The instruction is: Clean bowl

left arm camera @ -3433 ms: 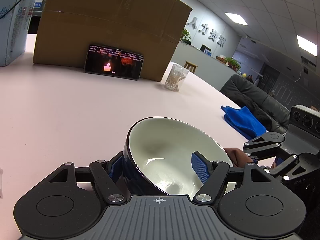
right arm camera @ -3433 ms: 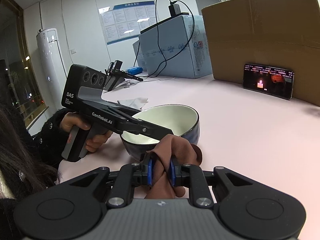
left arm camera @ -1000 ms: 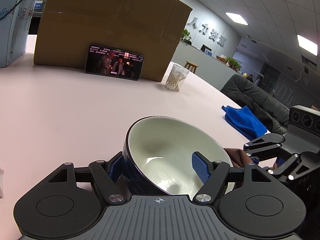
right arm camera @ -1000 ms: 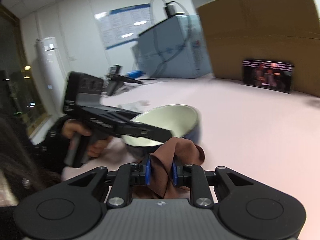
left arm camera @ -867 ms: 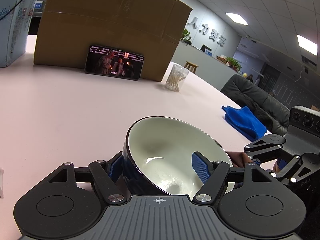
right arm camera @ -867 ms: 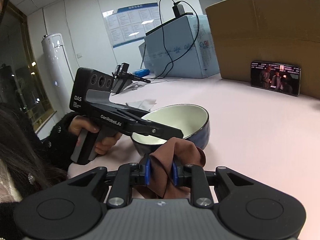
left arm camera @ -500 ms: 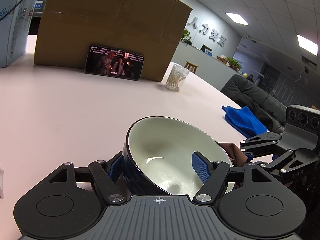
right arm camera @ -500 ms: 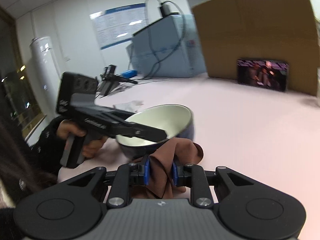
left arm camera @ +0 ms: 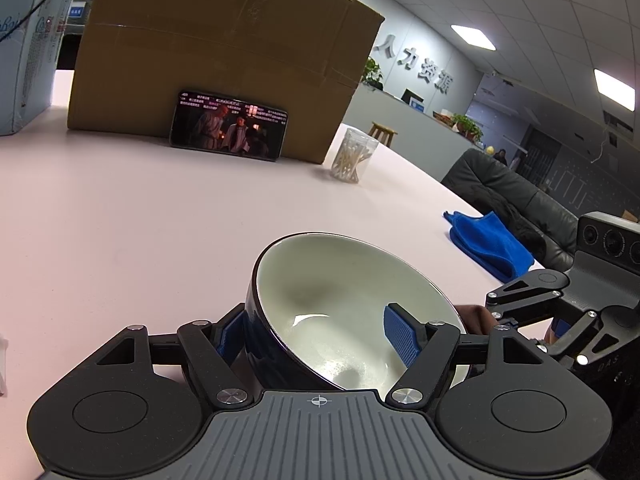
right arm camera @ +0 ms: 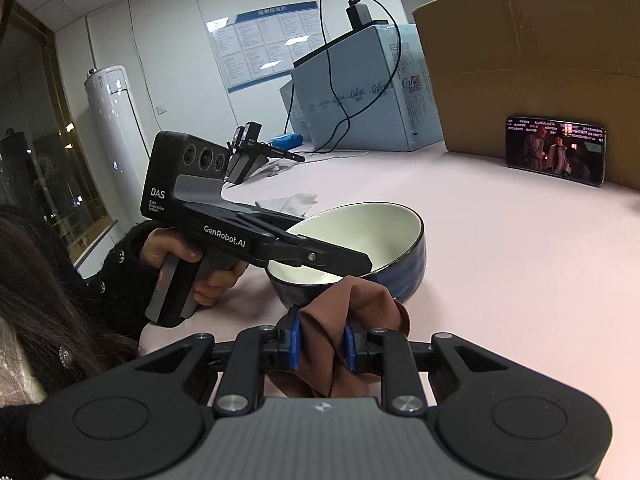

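Right now the bowl (left arm camera: 344, 308), dark blue outside and white inside, sits tilted on the pink desk (left arm camera: 120, 220), its mouth turned toward the right gripper. The left gripper (left arm camera: 316, 334) grips it by the rim: one blue finger (left arm camera: 400, 338) lies inside against the white wall, the other (left arm camera: 230, 338) presses the dark outer side, so the fingers are clamped on the bowl's wall. In the right wrist view a hand (right arm camera: 188, 264) holds that gripper's pistol handle beside the bowl (right arm camera: 360, 240). The right gripper (right arm camera: 320, 346) has its fingers drawn close together, pinching a bunched brown cloth (right arm camera: 348, 316), whose folds stand up just in front of the bowl's near outer side; whether cloth and bowl touch cannot be told. Farther back on the desk, a phone (left arm camera: 228, 125) showing video leans against a big cardboard box (left arm camera: 224, 52), a clear jar of cotton swabs (left arm camera: 352, 154) stands near the box's corner, and a folded blue cloth (left arm camera: 488, 240) lies near the desk's right edge.
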`<move>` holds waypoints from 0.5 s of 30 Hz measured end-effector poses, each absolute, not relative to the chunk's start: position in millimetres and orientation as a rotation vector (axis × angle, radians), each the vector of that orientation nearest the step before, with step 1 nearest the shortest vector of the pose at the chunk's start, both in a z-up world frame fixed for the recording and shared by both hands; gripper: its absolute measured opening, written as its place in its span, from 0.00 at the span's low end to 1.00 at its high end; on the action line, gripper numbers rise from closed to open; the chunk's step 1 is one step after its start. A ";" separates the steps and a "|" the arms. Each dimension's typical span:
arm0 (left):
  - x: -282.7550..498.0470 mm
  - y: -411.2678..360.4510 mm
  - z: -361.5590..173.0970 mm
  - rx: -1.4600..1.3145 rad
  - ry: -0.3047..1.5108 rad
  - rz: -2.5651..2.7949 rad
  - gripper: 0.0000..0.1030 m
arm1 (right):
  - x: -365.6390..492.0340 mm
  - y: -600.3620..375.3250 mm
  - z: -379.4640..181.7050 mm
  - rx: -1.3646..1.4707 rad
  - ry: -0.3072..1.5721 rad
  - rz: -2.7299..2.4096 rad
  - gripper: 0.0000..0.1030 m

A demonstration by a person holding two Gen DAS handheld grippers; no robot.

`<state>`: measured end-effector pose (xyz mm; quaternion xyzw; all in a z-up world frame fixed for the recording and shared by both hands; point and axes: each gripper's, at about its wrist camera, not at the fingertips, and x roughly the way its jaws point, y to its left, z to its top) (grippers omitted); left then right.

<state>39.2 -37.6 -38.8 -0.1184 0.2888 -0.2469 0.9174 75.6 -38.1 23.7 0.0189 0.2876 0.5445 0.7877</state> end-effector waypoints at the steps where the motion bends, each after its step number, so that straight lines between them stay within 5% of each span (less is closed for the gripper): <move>1: 39.4 -37.6 -38.9 -0.244 0.594 -0.508 0.71 | 77.7 -39.7 23.4 0.052 0.621 1.158 0.24; 15: 41.1 -37.6 -39.7 -0.244 0.596 -0.508 0.71 | 76.2 -35.7 21.0 0.040 0.628 1.198 0.25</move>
